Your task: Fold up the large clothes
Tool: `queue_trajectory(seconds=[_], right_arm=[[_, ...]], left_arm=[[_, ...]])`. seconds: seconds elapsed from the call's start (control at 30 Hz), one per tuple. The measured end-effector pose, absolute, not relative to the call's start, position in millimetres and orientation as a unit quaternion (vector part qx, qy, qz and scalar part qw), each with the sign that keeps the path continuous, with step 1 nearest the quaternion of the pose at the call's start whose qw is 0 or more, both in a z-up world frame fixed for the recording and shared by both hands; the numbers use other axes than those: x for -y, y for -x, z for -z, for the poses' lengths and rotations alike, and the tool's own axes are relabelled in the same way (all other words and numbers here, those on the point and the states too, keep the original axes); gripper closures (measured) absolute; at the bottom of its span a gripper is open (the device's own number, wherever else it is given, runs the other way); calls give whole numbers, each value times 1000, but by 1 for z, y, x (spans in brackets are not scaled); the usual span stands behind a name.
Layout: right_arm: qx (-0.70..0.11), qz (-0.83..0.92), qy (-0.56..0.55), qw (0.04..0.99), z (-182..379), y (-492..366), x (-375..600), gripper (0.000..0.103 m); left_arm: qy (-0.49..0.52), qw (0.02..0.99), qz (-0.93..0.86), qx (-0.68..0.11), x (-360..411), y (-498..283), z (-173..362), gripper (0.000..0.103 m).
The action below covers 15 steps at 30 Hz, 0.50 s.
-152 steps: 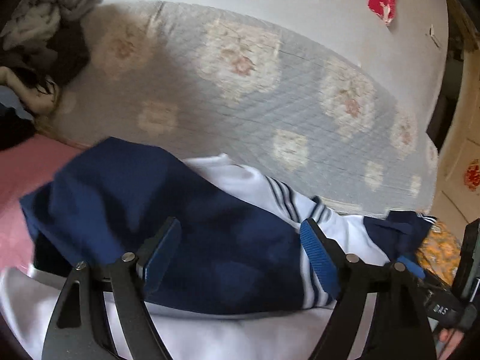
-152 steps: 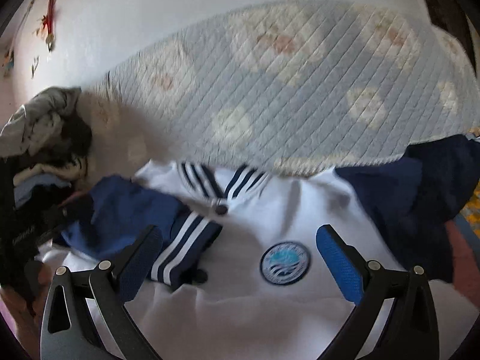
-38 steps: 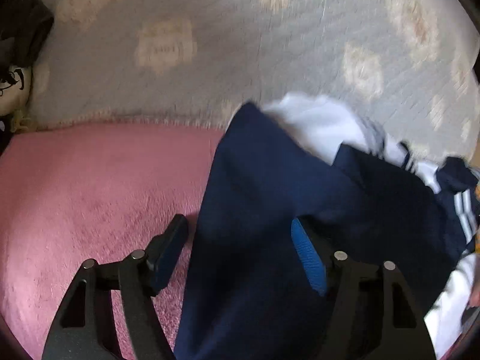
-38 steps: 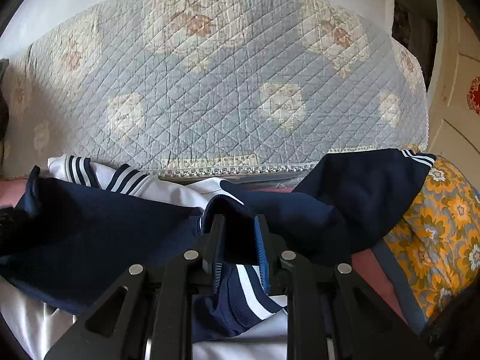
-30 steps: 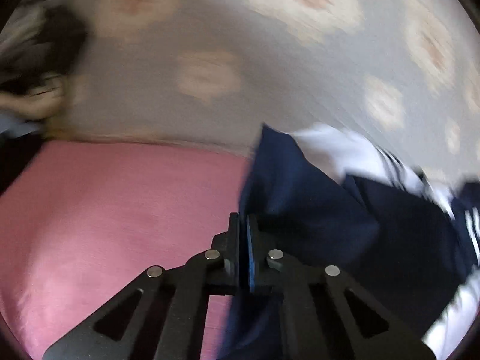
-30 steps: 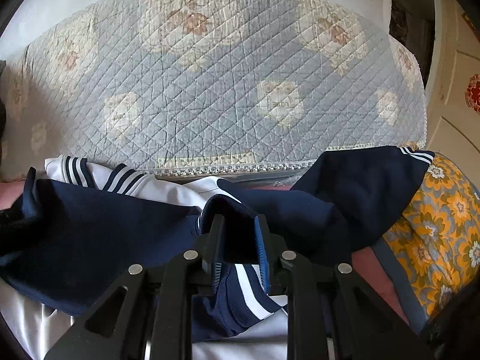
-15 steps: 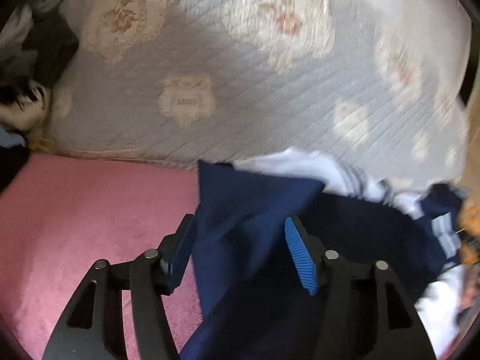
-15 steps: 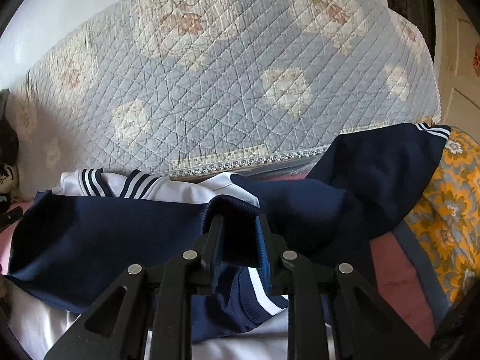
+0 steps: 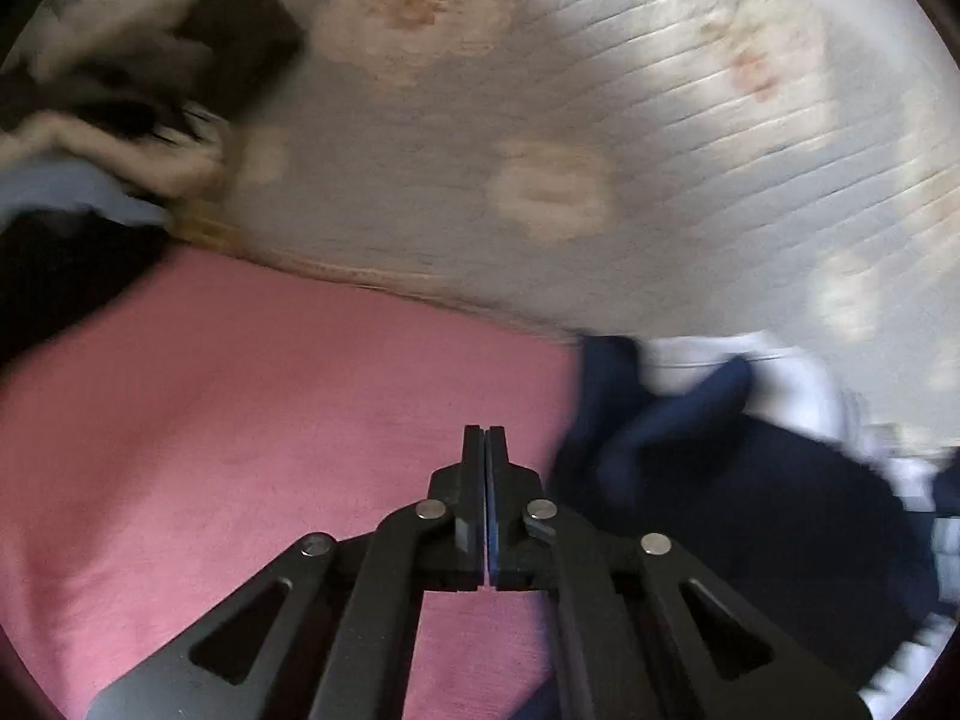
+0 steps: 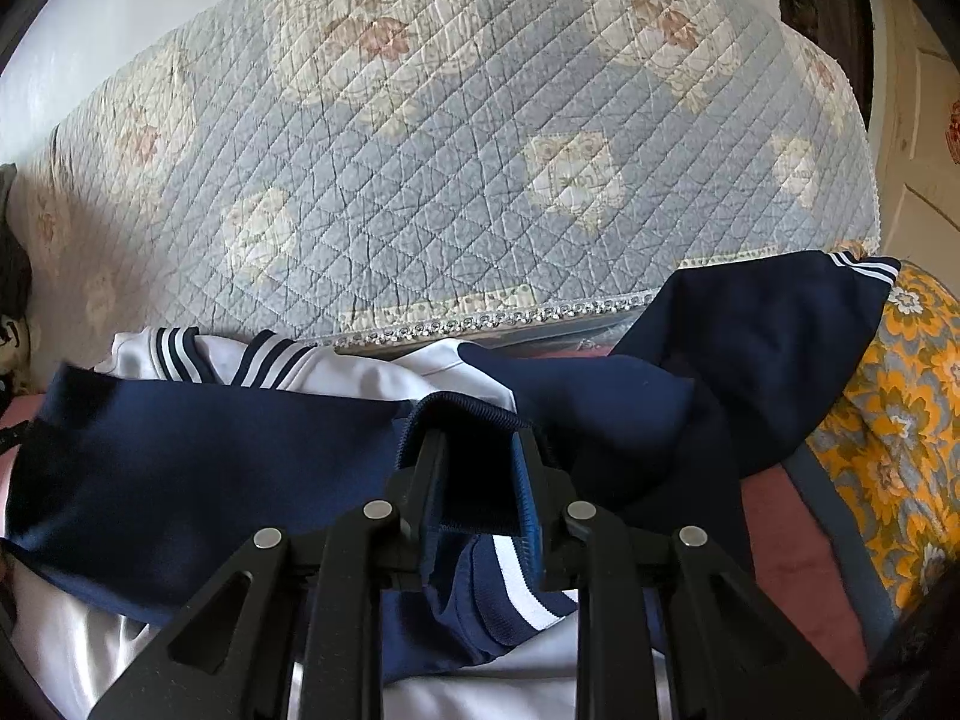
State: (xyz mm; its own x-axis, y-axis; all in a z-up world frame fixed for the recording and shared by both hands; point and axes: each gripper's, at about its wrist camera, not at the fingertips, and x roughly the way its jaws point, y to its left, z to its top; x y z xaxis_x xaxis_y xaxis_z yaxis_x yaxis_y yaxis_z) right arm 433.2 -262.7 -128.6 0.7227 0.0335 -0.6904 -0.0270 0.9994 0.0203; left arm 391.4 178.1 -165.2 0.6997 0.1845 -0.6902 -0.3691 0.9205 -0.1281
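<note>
Left claw [image 9: 486, 450] snapped closed, seemingly empty, beside jacket [image 9: 750, 498].

jacket [image 10: 210, 450] on bed [image 9: 240, 408], quilt [image 10: 450, 150] behind

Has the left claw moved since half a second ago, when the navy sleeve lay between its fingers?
Yes. The left claw, its jaws having just closed on nothing, now sits over the pink sofa cushion, left of the jacket.

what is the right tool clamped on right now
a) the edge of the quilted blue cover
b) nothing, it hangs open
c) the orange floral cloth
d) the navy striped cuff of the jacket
d: the right tool pinches the navy cuff of the jacket between its pads.
</note>
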Motion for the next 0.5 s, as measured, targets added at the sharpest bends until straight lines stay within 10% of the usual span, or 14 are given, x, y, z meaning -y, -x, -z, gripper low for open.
queue_trajectory(seconds=[0.1,0.23,0.5], right_arm=[[-372,-15,-6,928,128,-433,263,79],[-371,-16,-7,928,128,-433,263,79],[-370,-15,2,929,128,-432,262,78]], left_arm=[[137,929,-64,-337,-167,-383,155,103],[69,935,-108,-330,-141,-388,150,67],[43,910,-44,-409,-126,-411,180,67]])
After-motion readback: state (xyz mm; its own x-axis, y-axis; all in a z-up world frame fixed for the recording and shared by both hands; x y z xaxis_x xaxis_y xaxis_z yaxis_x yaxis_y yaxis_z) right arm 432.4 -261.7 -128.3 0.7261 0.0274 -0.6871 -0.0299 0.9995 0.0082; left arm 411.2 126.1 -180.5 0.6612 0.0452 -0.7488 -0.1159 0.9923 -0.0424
